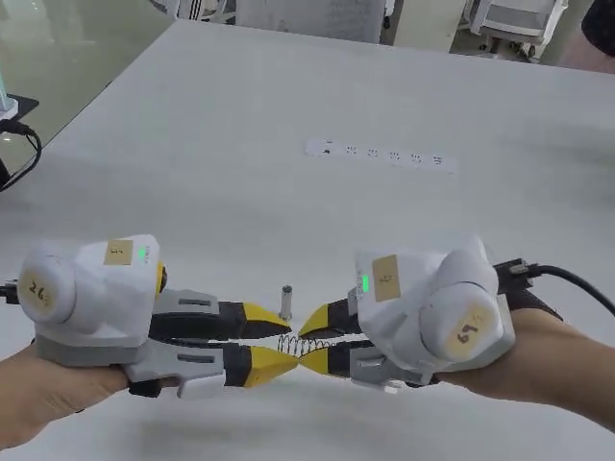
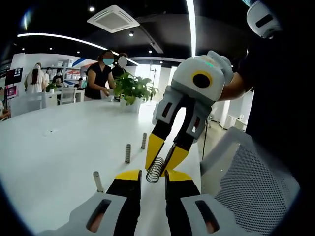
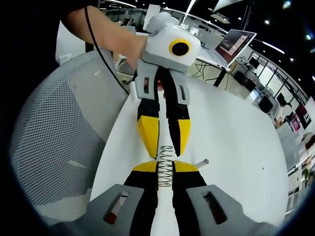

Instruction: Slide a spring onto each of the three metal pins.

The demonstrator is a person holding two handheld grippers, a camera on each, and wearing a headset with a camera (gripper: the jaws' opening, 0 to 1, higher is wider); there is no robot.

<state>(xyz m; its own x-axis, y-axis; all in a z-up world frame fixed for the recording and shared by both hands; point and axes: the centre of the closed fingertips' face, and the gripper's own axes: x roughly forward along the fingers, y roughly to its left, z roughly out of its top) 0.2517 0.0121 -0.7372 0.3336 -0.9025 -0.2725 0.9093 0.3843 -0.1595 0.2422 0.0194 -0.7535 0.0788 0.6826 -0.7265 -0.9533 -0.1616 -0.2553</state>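
The right claw (image 3: 166, 166) is clamping one end of the spring (image 3: 166, 156). In the right gripper view its two yellow tips are pressing against the coils from both sides, and the spring is running straight out along the line of the jaws. The left claw (image 2: 153, 175) is meeting it head-on and is gripping the opposite end of the spring. Its jaws are drawn nearly together, with the coils sitting in the narrow gap between the yellow tips. In the head view the two claws are pointing at each other tip to tip, and the spring is bridging the short gap between them as a horizontal link. The left hand (image 1: 43, 399) and the right hand (image 1: 553, 370) are holding the claw bodies on either side of the spring.

On the white worktop (image 1: 288, 125), the nearest pin (image 2: 97, 181) is standing bare, just beside the spring. The middle pin (image 2: 127, 153) and the farthest pin (image 2: 143, 141) are standing further behind the spring. All three are standing upright in one row. The middle and farthest pins are showing a ribbed, coil-like outline; whether that is a fitted coil cannot be told at this size. Well beyond the spring, a white power strip (image 1: 380, 154) is lying flat on the worktop. A grey mesh chair (image 3: 54, 137) is standing on the person's side of the spring, off the worktop edge.
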